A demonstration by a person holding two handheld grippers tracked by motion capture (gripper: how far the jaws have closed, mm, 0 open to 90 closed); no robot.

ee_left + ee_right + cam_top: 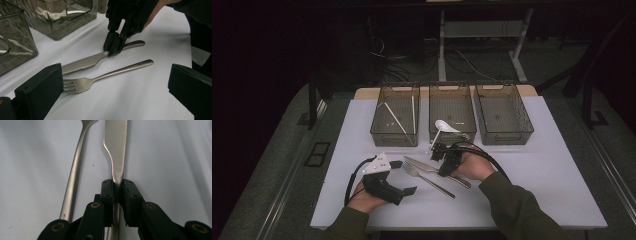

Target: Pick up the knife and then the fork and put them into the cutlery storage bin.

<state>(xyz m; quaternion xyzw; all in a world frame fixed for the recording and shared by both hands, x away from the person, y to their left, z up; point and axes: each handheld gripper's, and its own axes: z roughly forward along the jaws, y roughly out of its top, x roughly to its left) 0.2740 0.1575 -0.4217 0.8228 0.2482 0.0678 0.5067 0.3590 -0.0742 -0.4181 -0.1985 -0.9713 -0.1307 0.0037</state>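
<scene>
Knife (116, 152) lies flat on the white bench (537, 200), and the right hand-held gripper (117, 186) has its two black jaws closed down on the narrow neck where the blade meets the handle, one pad on each side of the metal. In the right gripper view the blade runs straight ahead from the jaws, while the handle passes back underneath them. The left gripper view shows the same grip from the side: the jaws come down from above onto the knife (100, 57), which rests on the bench surface.

Just beside the knife, on the side toward the left hand-held gripper (115, 82), lies a fork (105, 76), roughly parallel to it and not touching it; its tines point the same way as the blade. The left hand-held gripper (404, 177) rests low on the bench near the person's edge, its jaws standing wide apart with nothing between them, the fork's tines just ahead of one jaw.

Farther out, beyond the right hand-held gripper (443, 156), a white spoon (443, 126) leans at the front wall of the middle bin (452, 107). Three smoky transparent bins stand in a row; the left bin (395, 112) holds white chopsticks (398, 120), and the right bin (504, 112) stands just beside the middle one.
</scene>
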